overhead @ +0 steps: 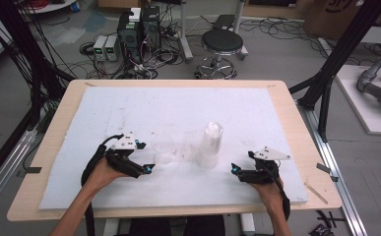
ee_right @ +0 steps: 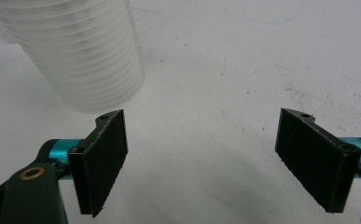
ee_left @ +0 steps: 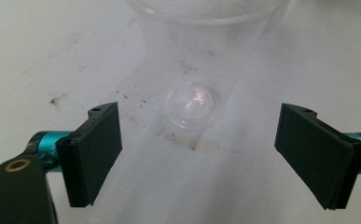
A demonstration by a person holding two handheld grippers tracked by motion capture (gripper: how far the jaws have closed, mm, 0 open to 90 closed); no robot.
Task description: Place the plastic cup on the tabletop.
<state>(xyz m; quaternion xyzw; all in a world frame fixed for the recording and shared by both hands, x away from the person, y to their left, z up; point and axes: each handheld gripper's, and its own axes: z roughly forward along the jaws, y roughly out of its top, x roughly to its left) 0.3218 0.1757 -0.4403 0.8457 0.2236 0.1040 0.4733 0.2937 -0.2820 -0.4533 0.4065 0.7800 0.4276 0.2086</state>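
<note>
High view showed a stack of clear cups (overhead: 210, 145) standing upright on the white foam board (overhead: 129, 105), and that stack served as the landmark. A single clear cup (overhead: 164, 146) stood upright just left of the stack, apart from it. The left gripper (overhead: 148, 168) lay just left of that single cup, jaws spread wide with nothing between them; the left gripper view looked down on the cup (ee_left: 192, 107) ahead of the open pads. The right gripper (overhead: 233, 169) rested just right of the stack, also wide open and empty. To do the step well, the left gripper should probably pull away level, without brushing the thin, light cup, which looked easy to tip.
</note>
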